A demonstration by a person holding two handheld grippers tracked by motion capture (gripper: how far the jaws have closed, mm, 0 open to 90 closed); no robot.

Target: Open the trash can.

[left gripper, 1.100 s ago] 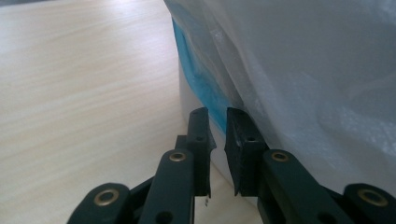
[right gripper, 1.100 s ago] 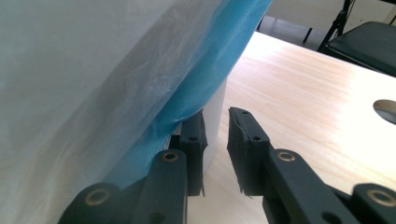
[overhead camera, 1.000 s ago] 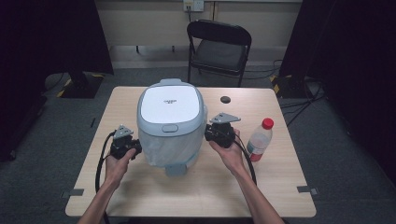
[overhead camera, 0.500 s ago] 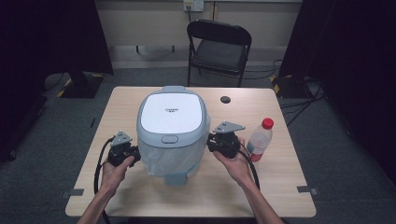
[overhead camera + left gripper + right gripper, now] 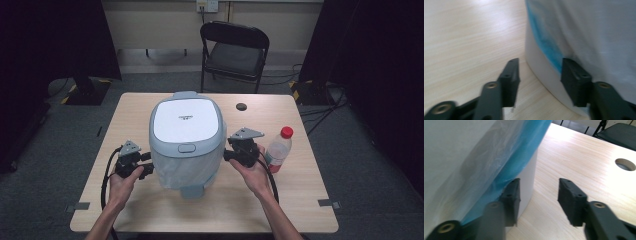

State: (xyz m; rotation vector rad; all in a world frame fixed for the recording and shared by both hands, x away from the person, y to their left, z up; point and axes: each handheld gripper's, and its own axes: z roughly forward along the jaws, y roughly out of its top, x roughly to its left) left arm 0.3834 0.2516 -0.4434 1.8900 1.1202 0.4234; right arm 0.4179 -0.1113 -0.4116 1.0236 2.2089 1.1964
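White bin (image 5: pixel 186 142) mid-table (image 5: pixel 300 200), a hand-held gripper at each side: left hand-held gripper (image 5: pixel 146 166), right hand-held gripper (image 5: pixel 228 154).

Small dark print on the bin lid (image 5: pixel 185 118) is unreadable

Both forearms reach in, left tongs (image 5: pixel 146 165) and right tongs (image 5: pixel 229 150) facing inward, jaws just opened, gripping nothing.

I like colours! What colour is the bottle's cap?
Red. The bottle's cap shows best in the high view.
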